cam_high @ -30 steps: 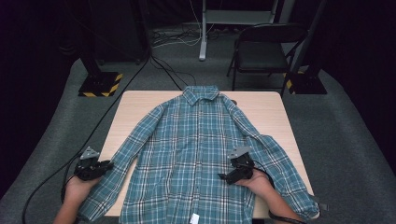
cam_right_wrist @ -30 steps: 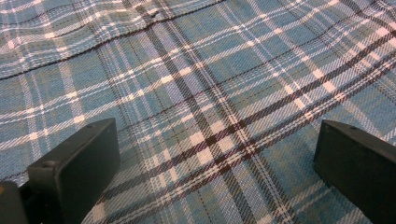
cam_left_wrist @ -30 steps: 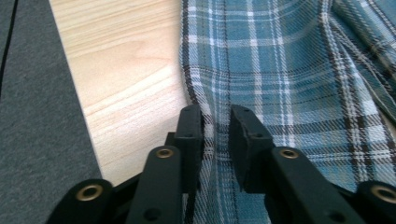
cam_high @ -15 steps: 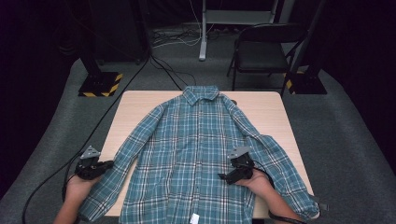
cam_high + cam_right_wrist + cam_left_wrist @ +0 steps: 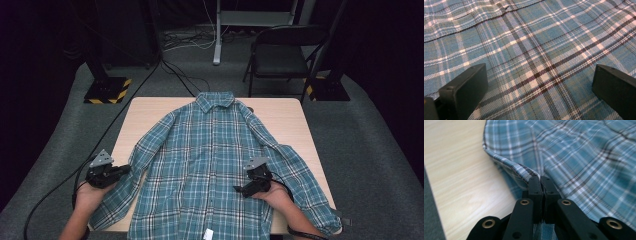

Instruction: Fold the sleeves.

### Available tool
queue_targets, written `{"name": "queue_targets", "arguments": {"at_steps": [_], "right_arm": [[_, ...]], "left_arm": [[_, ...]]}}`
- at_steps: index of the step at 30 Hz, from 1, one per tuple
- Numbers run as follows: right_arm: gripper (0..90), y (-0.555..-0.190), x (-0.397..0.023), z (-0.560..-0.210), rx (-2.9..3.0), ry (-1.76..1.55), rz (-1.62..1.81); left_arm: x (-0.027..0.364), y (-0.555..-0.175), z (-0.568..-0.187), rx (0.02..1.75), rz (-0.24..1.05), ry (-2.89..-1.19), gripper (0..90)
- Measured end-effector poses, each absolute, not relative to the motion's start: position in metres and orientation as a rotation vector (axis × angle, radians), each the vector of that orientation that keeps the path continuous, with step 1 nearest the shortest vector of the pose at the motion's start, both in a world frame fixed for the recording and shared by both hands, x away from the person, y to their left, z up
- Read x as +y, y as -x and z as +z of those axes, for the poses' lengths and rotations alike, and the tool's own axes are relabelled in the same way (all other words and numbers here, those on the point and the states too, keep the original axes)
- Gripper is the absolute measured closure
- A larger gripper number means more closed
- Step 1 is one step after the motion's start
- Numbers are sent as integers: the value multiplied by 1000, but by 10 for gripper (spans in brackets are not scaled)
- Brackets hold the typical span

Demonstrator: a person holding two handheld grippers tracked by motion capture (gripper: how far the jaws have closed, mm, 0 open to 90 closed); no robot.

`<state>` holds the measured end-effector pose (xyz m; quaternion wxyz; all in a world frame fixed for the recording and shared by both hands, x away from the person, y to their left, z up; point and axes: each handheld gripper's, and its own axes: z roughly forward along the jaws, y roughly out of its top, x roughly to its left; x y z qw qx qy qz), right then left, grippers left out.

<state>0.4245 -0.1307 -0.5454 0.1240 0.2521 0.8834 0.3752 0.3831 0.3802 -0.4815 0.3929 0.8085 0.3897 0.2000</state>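
A pale wooden tabletop [image 5: 286, 114] is sitting on grey carpeted floor [image 5: 370, 150]. Beyond its far edge, a black folding chair [image 5: 280, 55] is standing to the right, with a white metal stand post [image 5: 217, 35] near it and loose cables [image 5: 187, 40] lying on the floor. A black base marked with yellow-and-black hazard stripes [image 5: 106, 91] is resting at the far left, and another [image 5: 327, 91] at the far right.

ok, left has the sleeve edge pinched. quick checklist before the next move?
1. Left hand-held gripper shut on the sleeve edge: ok.
2. Pinched edge lifted off the table: ok.
3. Right hand-held gripper open over the shirt front, gripping nothing: ok.
4. Shirt spread flat, collar at the far side: ok.
5. Right sleeve cuff fully on the table: not ok, it hangs over the near corner.
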Motion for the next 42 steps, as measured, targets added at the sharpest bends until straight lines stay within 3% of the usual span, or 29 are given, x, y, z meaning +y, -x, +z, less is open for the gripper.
{"name": "queue_targets", "arguments": {"at_steps": [22, 42], "right_arm": [[0, -425, -131, -545, 2576, -735, 1094], [0, -425, -131, -545, 2576, -735, 1094]], "left_arm": [[310, -382, -429, 684, 510, -2096, 873], [217, -396, -438, 462, 389, -2165, 870]]}}
